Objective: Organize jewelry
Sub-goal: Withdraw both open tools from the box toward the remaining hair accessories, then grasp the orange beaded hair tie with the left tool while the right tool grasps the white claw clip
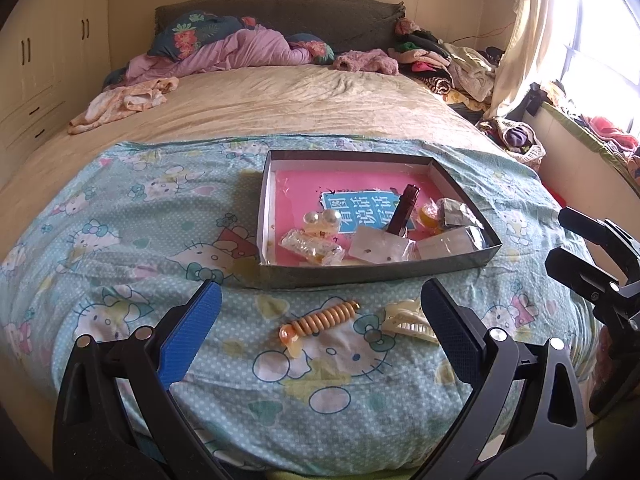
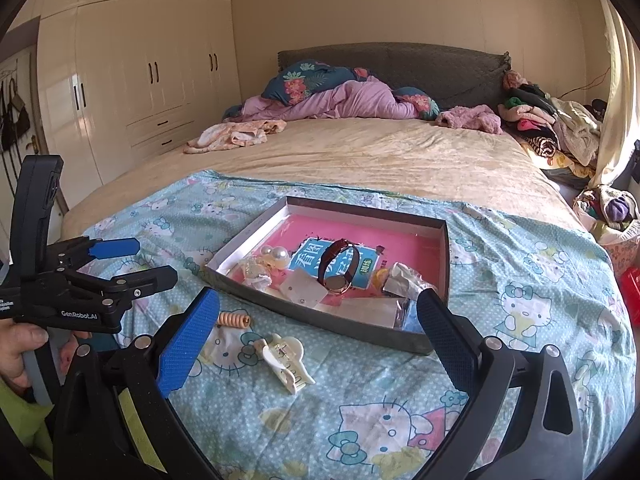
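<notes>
A shallow grey tray (image 1: pixel 376 270) with a pink lining lies on a blue cartoon-cat cloth (image 1: pixel 132 248). It holds a brown-strap watch (image 1: pixel 406 210), pearl earrings (image 1: pixel 322 218) and several clear packets. In front of the tray lie an orange spiral hair tie (image 1: pixel 320 318) and a cream claw clip (image 1: pixel 408 318). My left gripper (image 1: pixel 320 292) is open and empty, just above the hair tie. My right gripper (image 2: pixel 320 296) is open and empty, with the claw clip (image 2: pixel 284 356) between and below its fingers. The tray (image 2: pixel 360 332), watch (image 2: pixel 340 266) and hair tie (image 2: pixel 234 321) also show there.
The cloth covers the near end of a beige bed (image 2: pixel 380 152). Purple bedding and pillows (image 2: pixel 344 96) sit at the headboard, and piled clothes (image 2: pixel 552 128) at the right by a curtain. A cream wardrobe (image 2: pixel 132 72) stands to the left. A hand (image 2: pixel 20 348) holds the left gripper (image 2: pixel 156 260).
</notes>
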The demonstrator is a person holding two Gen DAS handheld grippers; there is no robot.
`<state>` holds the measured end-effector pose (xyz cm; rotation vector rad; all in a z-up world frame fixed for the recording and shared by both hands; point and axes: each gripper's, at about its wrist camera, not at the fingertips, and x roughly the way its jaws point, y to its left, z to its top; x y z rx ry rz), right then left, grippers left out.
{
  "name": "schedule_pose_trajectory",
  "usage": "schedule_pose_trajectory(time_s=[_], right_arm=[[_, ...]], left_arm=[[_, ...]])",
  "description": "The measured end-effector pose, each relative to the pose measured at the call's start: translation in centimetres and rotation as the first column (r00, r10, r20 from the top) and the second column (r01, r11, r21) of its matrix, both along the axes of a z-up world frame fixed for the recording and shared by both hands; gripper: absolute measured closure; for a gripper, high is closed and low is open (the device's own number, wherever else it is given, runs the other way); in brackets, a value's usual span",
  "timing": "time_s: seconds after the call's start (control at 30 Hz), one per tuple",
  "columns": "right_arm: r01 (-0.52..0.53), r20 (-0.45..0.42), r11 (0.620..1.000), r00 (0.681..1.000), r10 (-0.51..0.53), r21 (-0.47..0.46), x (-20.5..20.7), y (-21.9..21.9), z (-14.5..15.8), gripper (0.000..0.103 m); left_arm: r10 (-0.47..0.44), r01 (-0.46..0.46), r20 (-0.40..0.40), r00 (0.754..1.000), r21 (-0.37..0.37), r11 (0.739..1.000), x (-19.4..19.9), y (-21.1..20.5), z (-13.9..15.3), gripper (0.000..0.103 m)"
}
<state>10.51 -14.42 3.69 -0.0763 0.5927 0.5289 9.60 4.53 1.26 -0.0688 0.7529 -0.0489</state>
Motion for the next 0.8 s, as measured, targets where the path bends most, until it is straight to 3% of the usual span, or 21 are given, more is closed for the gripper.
schedule_pose_trajectory(time_s=[0.8], right_arm=[[-0.053, -0.119, 0.998, 0.992, 0.049, -0.034, 1.2, 2.1, -4.7, 0.005]], left_arm=[[0.025, -0.026, -0.118, 0.993, -0.007, 1.0, 1.2, 1.6, -5.2, 0.01]])
